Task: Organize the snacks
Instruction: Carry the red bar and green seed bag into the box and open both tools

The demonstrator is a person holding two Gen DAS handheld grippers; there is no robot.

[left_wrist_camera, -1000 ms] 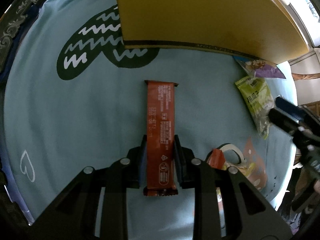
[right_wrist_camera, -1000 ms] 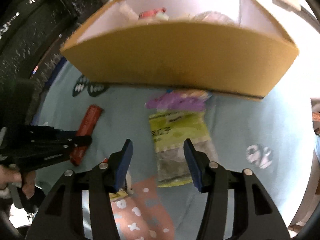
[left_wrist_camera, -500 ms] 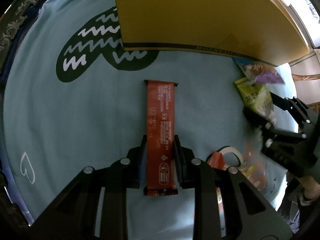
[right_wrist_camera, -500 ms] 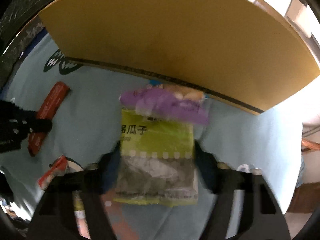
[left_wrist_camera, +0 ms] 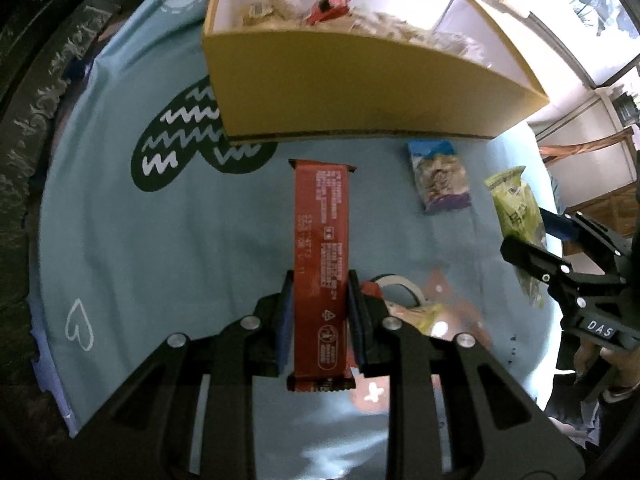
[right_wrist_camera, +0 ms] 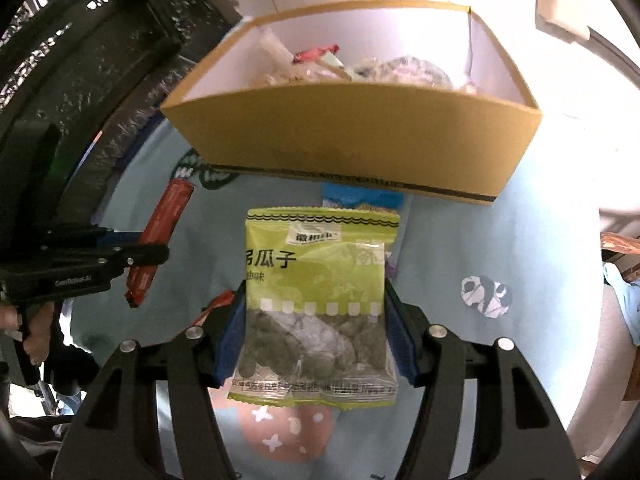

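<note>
My left gripper is shut on a long red snack bar and holds it above the blue cloth, pointing at the yellow cardboard box. My right gripper is shut on a green seed packet, lifted off the cloth in front of the same box. The box holds several snacks. In the left wrist view the right gripper and green packet show at the right. In the right wrist view the left gripper and red bar show at the left.
A blue and purple nut packet lies on the cloth before the box; its top edge shows behind the green packet. More small packets lie on the pink print near me. The blue cloth covers the table.
Both grippers have risen, so the box's open top now shows. My right gripper closed on the green packet and lifted it off the purple one. The red bar is lifted too.
</note>
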